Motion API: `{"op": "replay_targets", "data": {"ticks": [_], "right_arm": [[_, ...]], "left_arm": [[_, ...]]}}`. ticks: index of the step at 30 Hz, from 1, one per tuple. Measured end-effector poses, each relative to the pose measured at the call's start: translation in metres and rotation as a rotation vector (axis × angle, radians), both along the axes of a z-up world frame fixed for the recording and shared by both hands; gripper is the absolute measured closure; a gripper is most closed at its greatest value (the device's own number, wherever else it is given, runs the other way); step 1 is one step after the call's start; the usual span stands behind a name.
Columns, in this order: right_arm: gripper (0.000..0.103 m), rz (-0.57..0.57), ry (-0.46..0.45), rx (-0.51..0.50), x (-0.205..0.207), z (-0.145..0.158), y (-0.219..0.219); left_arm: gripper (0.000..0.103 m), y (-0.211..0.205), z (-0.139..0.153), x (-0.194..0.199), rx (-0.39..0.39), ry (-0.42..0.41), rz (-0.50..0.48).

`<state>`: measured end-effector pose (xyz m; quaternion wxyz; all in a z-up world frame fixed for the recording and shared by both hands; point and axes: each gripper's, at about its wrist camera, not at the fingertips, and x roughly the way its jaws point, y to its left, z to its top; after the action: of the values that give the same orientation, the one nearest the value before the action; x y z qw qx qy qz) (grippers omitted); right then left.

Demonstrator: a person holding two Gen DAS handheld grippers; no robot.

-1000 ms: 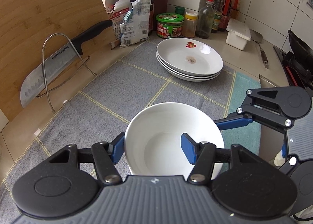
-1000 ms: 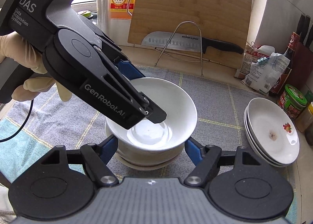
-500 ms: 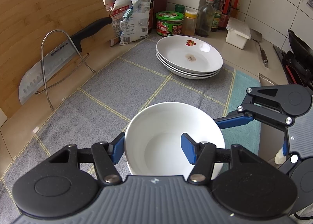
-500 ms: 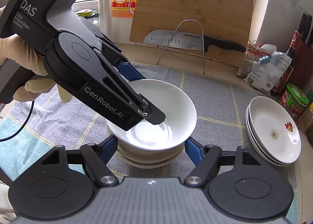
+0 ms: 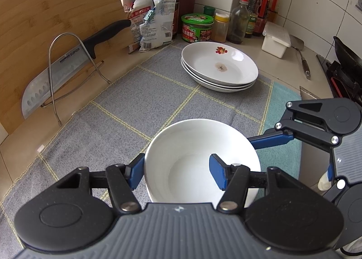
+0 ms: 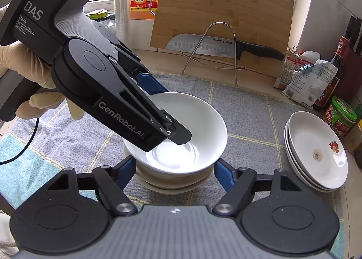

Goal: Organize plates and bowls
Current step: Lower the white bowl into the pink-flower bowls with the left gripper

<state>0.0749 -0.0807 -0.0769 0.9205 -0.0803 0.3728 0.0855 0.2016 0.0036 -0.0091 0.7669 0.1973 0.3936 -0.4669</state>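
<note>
A white bowl (image 5: 199, 157) tops a stack of bowls (image 6: 174, 182) on the grey checked cloth. My left gripper (image 5: 176, 172) straddles the bowl's near rim, one finger outside and one inside; the jaws are spread wide, not clamped. In the right wrist view it (image 6: 163, 109) reaches into the bowl (image 6: 194, 123) from the left. My right gripper (image 6: 174, 173) is open, its fingers on either side of the bowl stack's base. A stack of three white plates (image 5: 219, 66) with a red motif lies to the back right, also in the right wrist view (image 6: 316, 152).
A cleaver (image 5: 67, 64) rests in a wire rack (image 5: 56, 60) against a bamboo board (image 5: 45, 10). Bottles, jars and packets (image 5: 196, 28) line the back wall. A white box (image 5: 276, 41) and a stove (image 5: 344, 71) are at right. A teal cloth (image 5: 285, 100) lies beside the grey one.
The left gripper and the bowl sit a little nearer the plates in view; the camera drifted slightly. Both grippers' jaws keep the same spread.
</note>
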Motion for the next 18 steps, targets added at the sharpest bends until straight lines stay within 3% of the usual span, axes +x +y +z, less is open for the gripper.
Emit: {"op": "replay_targets", "data": {"ticks": [5,9,13,15,18], "right_arm": [[0.016,0.001,-0.029,0.0,-0.003,0.002,0.0],[0.001,0.009,-0.087,-0.004,-0.007,0.011,0.001],[0.001,0.017,-0.087,0.007,-0.009,0.011,-0.002],[0.001,0.025,-0.077,0.023,-0.01,0.009,0.0],[0.001,0.059,-0.071,0.039,-0.012,0.007,0.006]], "left_arm": [[0.042,0.001,0.001,-0.001,-0.004,-0.012,0.0],[0.037,0.005,0.003,-0.002,-0.024,-0.006,0.012],[0.032,0.013,0.007,-0.001,-0.036,-0.02,0.049],[0.025,0.018,0.008,0.0,-0.043,-0.023,0.074],[0.025,0.026,0.01,0.0,-0.056,-0.022,0.105]]}}
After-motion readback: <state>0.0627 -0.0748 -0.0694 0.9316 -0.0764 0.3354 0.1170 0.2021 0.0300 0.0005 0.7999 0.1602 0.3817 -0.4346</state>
